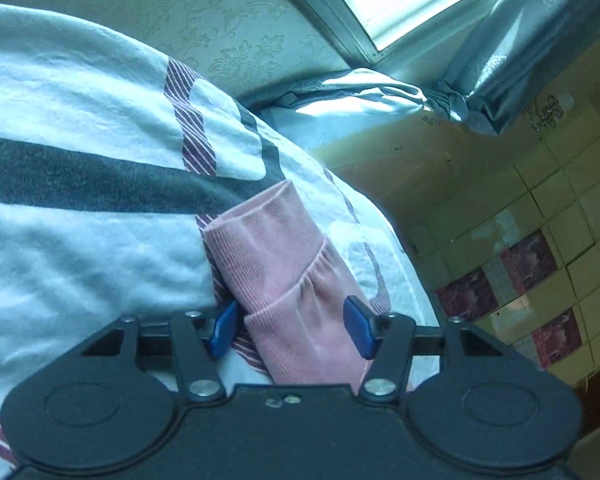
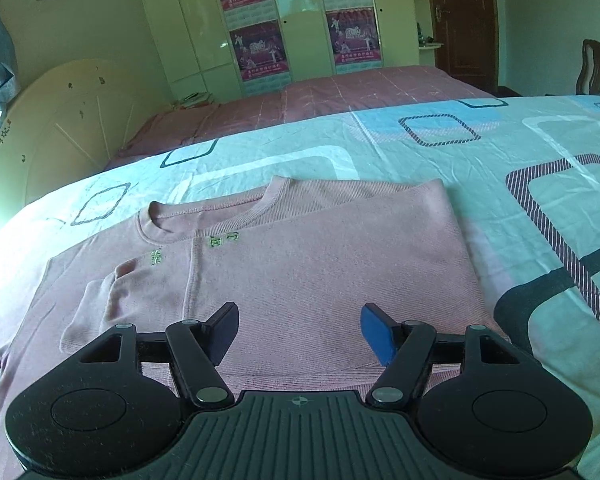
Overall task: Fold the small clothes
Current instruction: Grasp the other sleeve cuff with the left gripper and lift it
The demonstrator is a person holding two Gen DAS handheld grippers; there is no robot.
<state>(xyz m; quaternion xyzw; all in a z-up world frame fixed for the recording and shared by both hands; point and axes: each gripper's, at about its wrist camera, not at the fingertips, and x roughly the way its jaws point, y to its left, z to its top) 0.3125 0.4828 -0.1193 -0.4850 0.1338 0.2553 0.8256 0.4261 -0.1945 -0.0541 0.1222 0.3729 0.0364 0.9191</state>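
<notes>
A small pink ribbed top (image 2: 284, 264) lies flat on the patterned bed sheet (image 2: 500, 184), neck opening away from me, its right side folded over the front. My right gripper (image 2: 298, 330) is open and empty, low over the top's near hem. In the left wrist view a pink sleeve with a ribbed cuff (image 1: 284, 264) lies on the sheet (image 1: 80, 240). My left gripper (image 1: 292, 326) is open, its blue pads (image 1: 224, 326) standing on either side of the sleeve, not closed on it.
A second bed with a pink cover (image 2: 320, 100) stands beyond, with a cream headboard (image 2: 72, 128) at left. A wardrobe with posters (image 2: 292, 20), a door (image 2: 460, 20) and a chair (image 2: 598, 68) are at the back. A window and curtain (image 1: 500, 60) are near the left gripper.
</notes>
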